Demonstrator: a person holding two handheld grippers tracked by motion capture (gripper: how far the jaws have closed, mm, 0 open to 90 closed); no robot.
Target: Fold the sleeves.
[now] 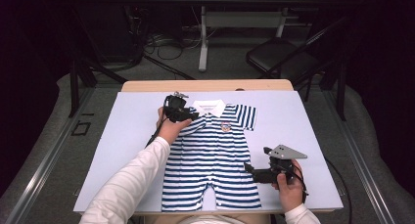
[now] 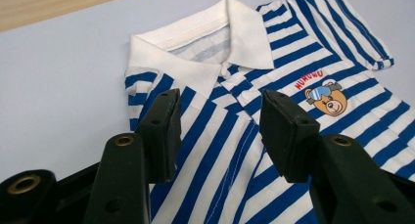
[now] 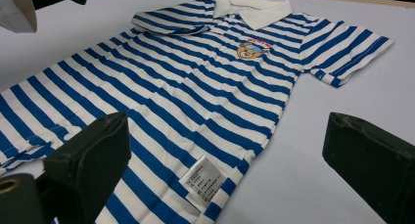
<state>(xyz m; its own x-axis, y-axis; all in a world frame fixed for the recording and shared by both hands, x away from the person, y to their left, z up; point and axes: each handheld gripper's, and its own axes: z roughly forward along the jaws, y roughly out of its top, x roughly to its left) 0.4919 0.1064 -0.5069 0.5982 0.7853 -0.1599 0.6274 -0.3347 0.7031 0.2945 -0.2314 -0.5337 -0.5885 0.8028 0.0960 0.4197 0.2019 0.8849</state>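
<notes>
A blue-and-white striped baby romper (image 1: 210, 153) with a white collar (image 1: 209, 107) and a bear badge (image 1: 225, 126) lies flat on the pale mat (image 1: 129, 136). Its left sleeve (image 3: 171, 21) is folded in over the chest. My left gripper (image 1: 193, 115) hovers over that folded shoulder; in its own view the left gripper (image 2: 220, 111) stands open above the striped cloth (image 2: 220, 160), with nothing between the pads. My right gripper (image 1: 248, 168) rests at the romper's lower right edge. There the right gripper (image 3: 227, 131) is wide open over the hem and a white care label (image 3: 204, 181).
The mat covers a wooden table whose far edge (image 1: 205, 85) shows beyond the collar. Behind the table stand a black chair (image 1: 279, 57) and a white table leg (image 1: 203, 38), with cables on the floor. Bare mat lies on both sides of the romper.
</notes>
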